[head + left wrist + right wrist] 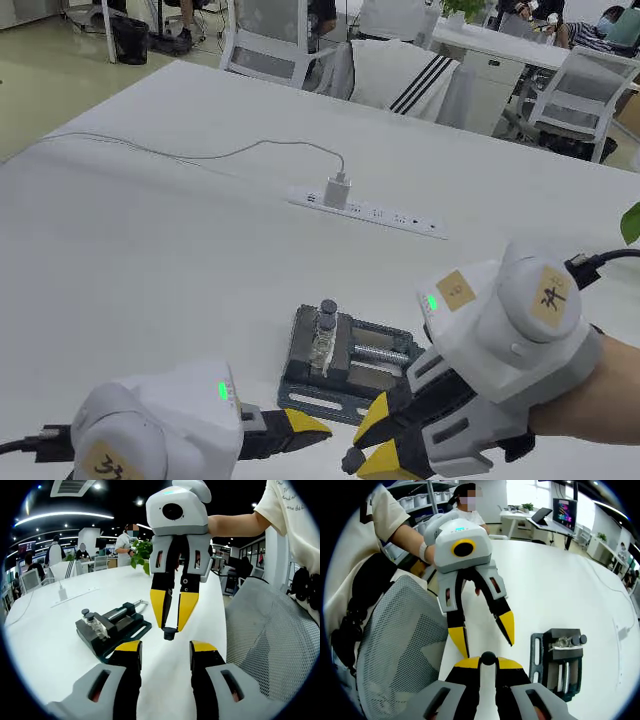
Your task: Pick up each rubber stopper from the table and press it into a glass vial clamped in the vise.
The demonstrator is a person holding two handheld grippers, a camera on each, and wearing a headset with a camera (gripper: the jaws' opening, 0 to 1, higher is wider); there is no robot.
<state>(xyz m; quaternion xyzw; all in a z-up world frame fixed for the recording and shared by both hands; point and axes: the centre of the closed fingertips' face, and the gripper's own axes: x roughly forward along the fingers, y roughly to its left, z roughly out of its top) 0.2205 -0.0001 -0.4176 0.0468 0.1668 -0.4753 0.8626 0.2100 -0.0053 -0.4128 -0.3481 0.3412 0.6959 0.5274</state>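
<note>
The dark vise (345, 375) stands on the white table (150, 260) and clamps upright glass vials (324, 335) with dark stoppers on top. My right gripper (360, 450) is just right of the vise, shut on a small dark rubber stopper (350, 462). In the right gripper view that stopper (488, 658) sits pinched at the right gripper (488, 664) tips, with the vise (560, 655) to the right. My left gripper (166, 647) stands open and faces the right gripper (171, 628), whose stopper (169, 634) hangs just above its gap. The vise (112, 627) lies to the left there.
A white power strip (365, 208) with a plugged charger and its cable lies across the table behind the vise. Mesh office chairs (400, 75) stand at the far edge. A grey mesh chair (270, 640) is close beside the person. People sit at desks in the background.
</note>
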